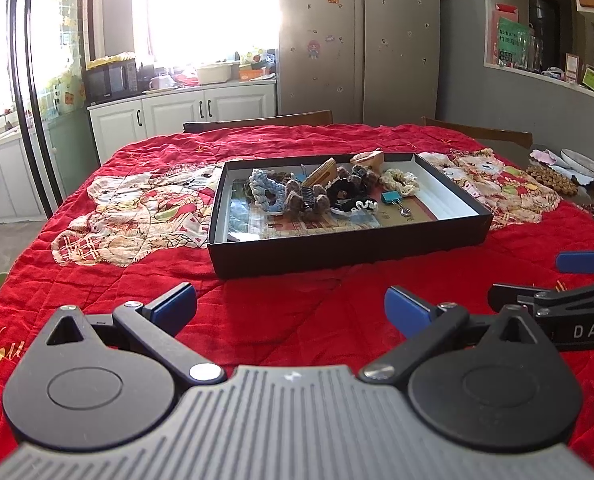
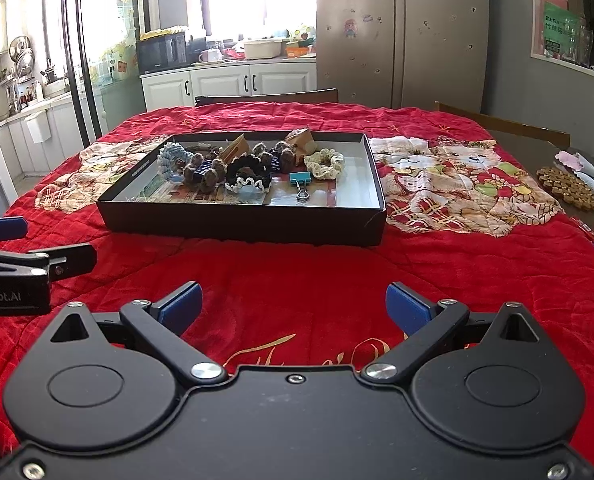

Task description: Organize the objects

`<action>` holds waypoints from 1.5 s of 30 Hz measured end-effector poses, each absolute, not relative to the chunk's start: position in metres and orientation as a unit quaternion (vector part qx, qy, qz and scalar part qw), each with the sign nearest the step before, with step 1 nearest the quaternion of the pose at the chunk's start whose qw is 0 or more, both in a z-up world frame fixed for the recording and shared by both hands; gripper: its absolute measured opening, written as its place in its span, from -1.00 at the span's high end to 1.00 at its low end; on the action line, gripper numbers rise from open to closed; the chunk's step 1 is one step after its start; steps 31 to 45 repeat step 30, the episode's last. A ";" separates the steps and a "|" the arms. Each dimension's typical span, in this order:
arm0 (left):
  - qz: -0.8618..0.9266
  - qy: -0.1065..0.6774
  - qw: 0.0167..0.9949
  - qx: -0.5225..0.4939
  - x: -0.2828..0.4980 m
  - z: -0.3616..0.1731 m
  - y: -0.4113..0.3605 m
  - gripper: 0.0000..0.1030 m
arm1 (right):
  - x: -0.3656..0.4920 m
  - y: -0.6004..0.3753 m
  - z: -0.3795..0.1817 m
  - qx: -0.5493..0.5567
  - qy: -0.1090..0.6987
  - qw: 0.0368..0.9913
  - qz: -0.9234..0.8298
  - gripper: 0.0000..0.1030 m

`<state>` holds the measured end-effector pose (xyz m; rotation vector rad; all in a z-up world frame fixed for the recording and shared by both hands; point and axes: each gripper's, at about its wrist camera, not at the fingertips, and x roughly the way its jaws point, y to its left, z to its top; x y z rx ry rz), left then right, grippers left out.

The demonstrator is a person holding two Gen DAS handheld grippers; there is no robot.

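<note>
A shallow black box (image 1: 349, 252) (image 2: 241, 222) sits mid-table on the red quilted cloth. Inside lie several scrunchies: a blue one (image 1: 267, 192) (image 2: 171, 160), a black one with white trim (image 1: 351, 196) (image 2: 249, 178), a cream one (image 1: 399, 182) (image 2: 324, 162), brown fuzzy ones (image 1: 311, 200) (image 2: 207, 172), a teal binder clip (image 1: 393, 199) (image 2: 300, 179) and wooden pieces (image 1: 321, 172) (image 2: 301, 139). My left gripper (image 1: 291, 308) is open, empty, in front of the box. My right gripper (image 2: 293, 308) is also open and empty, short of the box.
The right gripper shows at the right edge of the left wrist view (image 1: 569, 292); the left one shows at the left edge of the right wrist view (image 2: 29, 256). Beaded mat (image 2: 567, 188) and plates (image 1: 585, 164) lie at the table's right edge. Chair backs (image 2: 265, 98) stand behind.
</note>
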<state>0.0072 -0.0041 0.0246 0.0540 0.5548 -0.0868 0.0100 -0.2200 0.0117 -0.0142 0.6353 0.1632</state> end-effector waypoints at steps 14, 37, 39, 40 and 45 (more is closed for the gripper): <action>-0.040 0.263 0.964 0.029 0.005 0.026 -0.007 -1.00 | 0.010 -0.219 0.010 -0.006 0.314 0.946 0.082 -0.92; -0.062 0.252 0.965 0.025 0.001 0.027 -0.008 -1.00 | 0.011 -0.219 0.008 -0.002 0.320 0.944 0.084 -0.92; -0.062 0.252 0.965 0.025 0.001 0.027 -0.008 -1.00 | 0.011 -0.219 0.008 -0.002 0.320 0.944 0.084 -0.92; -0.062 0.252 0.965 0.025 0.001 0.027 -0.008 -1.00 | 0.011 -0.219 0.008 -0.002 0.320 0.944 0.084 -0.92; -0.062 0.252 0.965 0.025 0.001 0.027 -0.008 -1.00 | 0.011 -0.219 0.008 -0.002 0.320 0.944 0.084 -0.92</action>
